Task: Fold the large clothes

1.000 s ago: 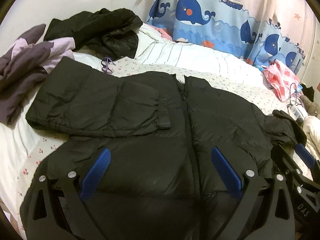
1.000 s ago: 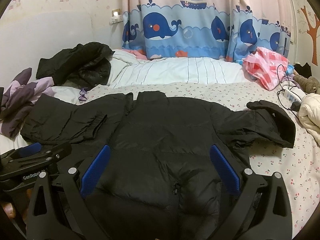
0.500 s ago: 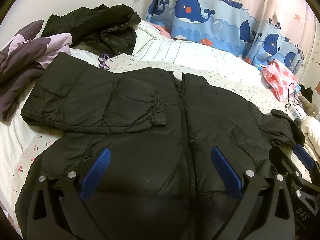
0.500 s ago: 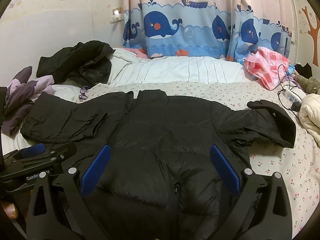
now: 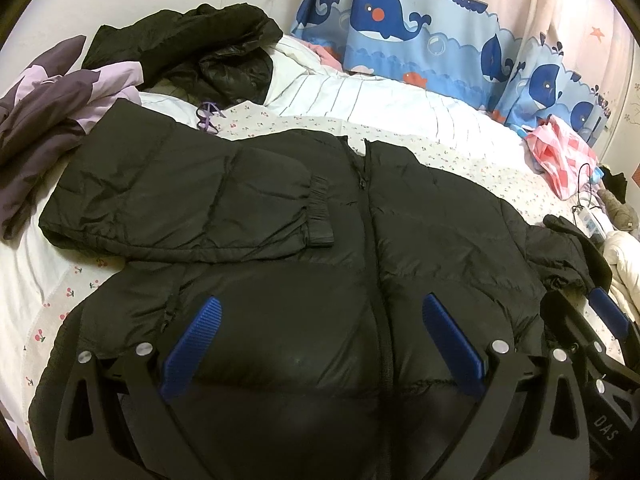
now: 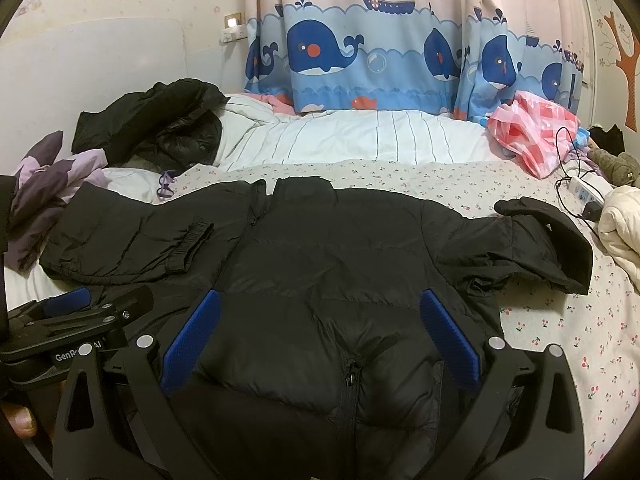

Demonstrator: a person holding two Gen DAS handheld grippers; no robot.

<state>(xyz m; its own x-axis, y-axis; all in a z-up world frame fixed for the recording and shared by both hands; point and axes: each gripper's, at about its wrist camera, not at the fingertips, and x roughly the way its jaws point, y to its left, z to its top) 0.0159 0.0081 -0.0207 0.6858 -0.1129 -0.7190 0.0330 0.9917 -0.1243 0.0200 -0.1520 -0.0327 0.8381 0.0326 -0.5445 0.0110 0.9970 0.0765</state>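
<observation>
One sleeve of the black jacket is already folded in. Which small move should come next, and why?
Probably move the right claw, now open and empty, to the right sleeve: it lies crumpled outward on the bed, while the left sleeve lies across the jacket.

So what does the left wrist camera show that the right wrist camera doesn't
Only the left wrist view shows the right gripper, at its right edge, and the zip near the collar up close. Only the right wrist view shows the left gripper, the tree sticker, the whole right sleeve and the power strip. Both show the black jacket spread on the bed, its left sleeve folded in, the whale curtain and open fingers.
</observation>
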